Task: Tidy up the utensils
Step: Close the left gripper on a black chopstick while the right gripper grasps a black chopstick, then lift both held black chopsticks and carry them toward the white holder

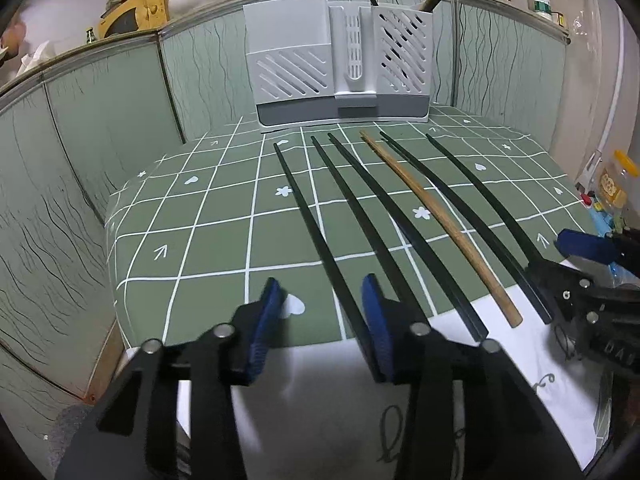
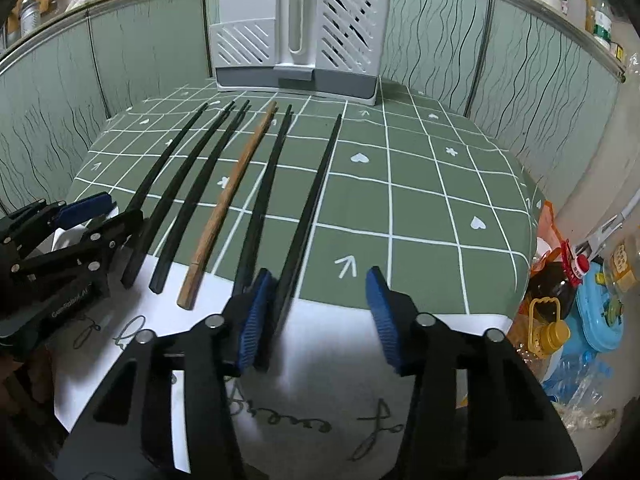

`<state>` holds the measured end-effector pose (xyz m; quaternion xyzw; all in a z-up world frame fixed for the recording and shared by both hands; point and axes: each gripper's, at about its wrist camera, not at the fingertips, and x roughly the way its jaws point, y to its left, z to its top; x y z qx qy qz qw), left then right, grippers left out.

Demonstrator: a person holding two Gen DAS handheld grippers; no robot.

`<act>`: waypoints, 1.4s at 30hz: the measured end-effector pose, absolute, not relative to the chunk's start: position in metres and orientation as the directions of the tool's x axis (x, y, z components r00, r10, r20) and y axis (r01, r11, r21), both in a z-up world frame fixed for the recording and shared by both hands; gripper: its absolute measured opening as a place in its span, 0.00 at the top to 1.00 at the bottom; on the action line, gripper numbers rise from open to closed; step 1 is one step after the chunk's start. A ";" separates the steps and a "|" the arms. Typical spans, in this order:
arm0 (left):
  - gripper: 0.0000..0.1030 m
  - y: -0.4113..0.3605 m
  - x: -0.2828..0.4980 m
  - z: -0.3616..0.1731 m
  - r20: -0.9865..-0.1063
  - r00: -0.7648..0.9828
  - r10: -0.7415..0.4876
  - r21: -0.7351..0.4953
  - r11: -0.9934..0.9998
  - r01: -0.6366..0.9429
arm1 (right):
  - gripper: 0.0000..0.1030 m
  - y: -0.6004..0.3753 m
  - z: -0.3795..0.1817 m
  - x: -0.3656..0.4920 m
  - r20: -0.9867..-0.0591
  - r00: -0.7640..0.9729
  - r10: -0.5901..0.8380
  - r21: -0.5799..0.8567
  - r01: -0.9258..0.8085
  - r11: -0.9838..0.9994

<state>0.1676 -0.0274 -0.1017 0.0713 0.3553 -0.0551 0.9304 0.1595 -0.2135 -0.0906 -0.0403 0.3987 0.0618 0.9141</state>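
Lying side by side on the green cloth (image 1: 208, 240), six chopsticks are pointing at the white holder (image 1: 340, 60) by the far edge. Only the right view is showing the oil bottle (image 2: 548, 292) off the table's right edge. Both grippers are tilting down over the near edge: left gripper (image 1: 322, 312) and right gripper (image 2: 320, 312) are each straddling a black chopstick (image 1: 320, 232) (image 2: 308, 208), jaws parted, not yet clamping.

Six chopsticks (image 1: 400, 224) lie side by side on the table (image 1: 208, 232) before the holder (image 1: 340, 60).
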 end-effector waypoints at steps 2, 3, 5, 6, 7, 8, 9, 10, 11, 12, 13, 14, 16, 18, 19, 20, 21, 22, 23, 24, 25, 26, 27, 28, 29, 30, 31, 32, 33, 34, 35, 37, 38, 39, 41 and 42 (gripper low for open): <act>0.77 -0.027 0.168 -0.102 -0.669 0.742 -0.051 0.093 0.984 0.151 | 0.64 -0.214 -0.091 0.157 -0.731 0.679 0.073 -0.019 -0.128 0.992; 0.82 -0.026 0.168 -0.102 -0.668 0.743 -0.047 0.092 0.985 0.145 | 0.67 -0.214 -0.091 0.157 -0.731 0.679 0.073 -0.013 -0.120 0.993; 0.90 -0.022 0.169 -0.101 -0.668 0.744 -0.039 0.085 0.988 0.128 | 0.71 -0.217 -0.091 0.155 -0.729 0.680 0.075 0.004 -0.105 0.994; 0.91 -0.020 0.169 -0.101 -0.668 0.743 -0.041 0.078 0.989 0.125 | 0.74 -0.218 -0.091 0.154 -0.728 0.681 0.082 0.013 -0.105 0.994; 0.91 -0.017 0.170 -0.101 -0.670 0.740 -0.052 0.063 0.990 0.126 | 0.77 -0.218 -0.092 0.154 -0.726 0.682 0.090 0.023 -0.107 0.994; 0.93 -0.016 0.170 -0.101 -0.671 0.740 -0.053 0.060 0.990 0.125 | 0.80 -0.218 -0.092 0.153 -0.725 0.682 0.097 0.029 -0.110 0.994; 0.93 -0.016 0.170 -0.101 -0.671 0.740 -0.053 0.061 0.990 0.126 | 0.84 -0.217 -0.092 0.153 -0.724 0.682 0.101 0.033 -0.113 0.993; 0.93 -0.016 0.170 -0.101 -0.670 0.741 -0.052 0.063 0.990 0.126 | 0.90 -0.216 -0.092 0.153 -0.724 0.682 0.107 0.037 -0.117 0.992; 0.93 -0.016 0.170 -0.101 -0.668 0.742 -0.051 0.063 0.990 0.126 | 0.92 -0.214 -0.092 0.152 -0.723 0.683 0.107 0.037 -0.117 0.992; 0.93 -0.016 0.169 -0.101 -0.667 0.743 -0.053 0.062 0.990 0.125 | 0.94 -0.213 -0.092 0.152 -0.721 0.685 0.108 0.038 -0.116 0.993; 0.93 -0.015 0.169 -0.102 -0.665 0.744 -0.058 0.054 0.991 0.125 | 0.94 -0.212 -0.092 0.152 -0.719 0.687 0.106 0.036 -0.115 0.993; 0.93 -0.014 0.169 -0.102 -0.664 0.745 -0.064 0.045 0.991 0.125 | 0.94 -0.213 -0.092 0.152 -0.717 0.688 0.112 0.045 -0.114 0.992; 0.93 -0.013 0.169 -0.102 -0.663 0.745 -0.074 0.031 0.991 0.126 | 0.94 -0.215 -0.092 0.152 -0.718 0.684 0.125 0.063 -0.114 0.991; 0.93 -0.011 0.169 -0.101 -0.664 0.743 -0.086 0.014 0.992 0.128 | 0.94 -0.217 -0.091 0.153 -0.721 0.681 0.132 0.072 -0.116 0.991; 0.93 -0.011 0.169 -0.100 -0.664 0.743 -0.090 0.010 0.992 0.129 | 0.94 -0.218 -0.090 0.153 -0.719 0.682 0.133 0.073 -0.117 0.990; 0.93 -0.011 0.169 -0.100 -0.663 0.743 -0.095 0.005 0.991 0.131 | 0.94 -0.219 -0.090 0.152 -0.717 0.684 0.135 0.074 -0.118 0.990; 0.93 -0.010 0.168 -0.098 -0.660 0.745 -0.100 0.000 0.991 0.134 | 0.94 -0.221 -0.089 0.152 -0.717 0.684 0.134 0.075 -0.116 0.990; 0.93 -0.009 0.167 -0.096 -0.654 0.749 -0.106 -0.006 0.991 0.135 | 0.94 -0.224 -0.087 0.152 -0.715 0.687 0.134 0.078 -0.112 0.991; 0.93 -0.008 0.166 -0.094 -0.651 0.751 -0.109 -0.009 0.991 0.136 | 0.94 -0.226 -0.085 0.151 -0.710 0.691 0.135 0.083 -0.108 0.991; 0.93 -0.007 0.166 -0.091 -0.649 0.752 -0.113 -0.011 0.990 0.139 | 0.94 -0.228 -0.083 0.151 -0.707 0.693 0.137 0.087 -0.107 0.990; 0.93 -0.005 0.165 -0.089 -0.648 0.753 -0.117 -0.015 0.990 0.141 | 0.94 -0.230 -0.080 0.150 -0.705 0.695 0.142 0.092 -0.108 0.990; 0.93 -0.003 0.164 -0.087 -0.644 0.755 -0.121 -0.020 0.990 0.142 | 0.94 -0.232 -0.078 0.149 -0.702 0.697 0.146 0.098 -0.109 0.989; 0.93 -0.001 0.164 -0.084 -0.640 0.759 -0.123 -0.021 0.989 0.143 | 0.94 -0.233 -0.076 0.149 -0.699 0.700 0.147 0.100 -0.107 0.989; 0.93 0.000 0.163 -0.081 -0.636 0.761 -0.126 -0.022 0.989 0.145 | 0.94 -0.235 -0.073 0.148 -0.696 0.703 0.147 0.102 -0.106 0.989; 0.93 0.002 0.163 -0.078 -0.633 0.764 -0.128 -0.023 0.989 0.147 | 0.94 -0.237 -0.070 0.148 -0.693 0.706 0.148 0.105 -0.105 0.989; 0.93 0.004 0.162 -0.076 -0.630 0.766 -0.129 -0.024 0.989 0.147 | 0.94 -0.239 -0.068 0.148 -0.689 0.709 0.150 0.108 -0.104 0.989; 0.93 0.006 0.162 -0.072 -0.627 0.768 -0.130 -0.027 0.989 0.145 | 0.94 -0.240 -0.065 0.147 -0.686 0.712 0.152 0.111 -0.104 0.988; 0.93 0.008 0.161 -0.070 -0.624 0.770 -0.133 -0.031 0.989 0.145 | 0.94 -0.242 -0.062 0.147 -0.682 0.715 0.154 0.113 -0.105 0.988; 0.92 0.009 0.161 -0.067 -0.622 0.771 -0.136 -0.034 0.989 0.147 | 0.94 -0.243 -0.058 0.146 -0.676 0.720 0.158 0.118 -0.106 0.987; 0.92 0.010 0.160 -0.064 -0.618 0.774 -0.141 -0.037 0.988 0.150 | 0.94 -0.244 -0.055 0.145 -0.671 0.724 0.161 0.121 -0.107 0.987; 0.92 0.012 0.159 -0.060 -0.613 0.777 -0.143 -0.038 0.988 0.152 | 0.94 -0.245 -0.050 0.144 -0.660 0.732 0.168 0.126 -0.112 0.986; 0.92 0.013 0.158 -0.053 -0.601 0.786 -0.145 -0.034 0.987 0.157 | 0.94 -0.246 -0.043 0.141 -0.646 0.742 0.179 0.130 -0.123 0.984; 0.92 0.014 0.158 -0.050 -0.597 0.789 -0.147 -0.033 0.987 0.159 | 0.94 -0.247 -0.038 0.140 -0.637 0.749 0.183 0.131 -0.129 0.983; 0.92 0.015 0.157 -0.046 -0.592 0.792 -0.148 -0.033 0.987 0.159 | 0.94 -0.248 -0.034 0.140 -0.633 0.752 0.185 0.133 -0.130 0.983; 0.92 0.018 0.156 -0.040 -0.584 0.797 -0.153 -0.038 0.986 0.161 | 0.94 -0.250 -0.028 0.140 -0.623 0.760 0.185 0.133 -0.130 0.982; 0.92 0.020 0.156 -0.036 -0.578 0.801 -0.157 -0.041 0.986 0.163 | 0.94 -0.250 -0.026 0.140 -0.619 0.764 0.183 0.130 -0.130 0.983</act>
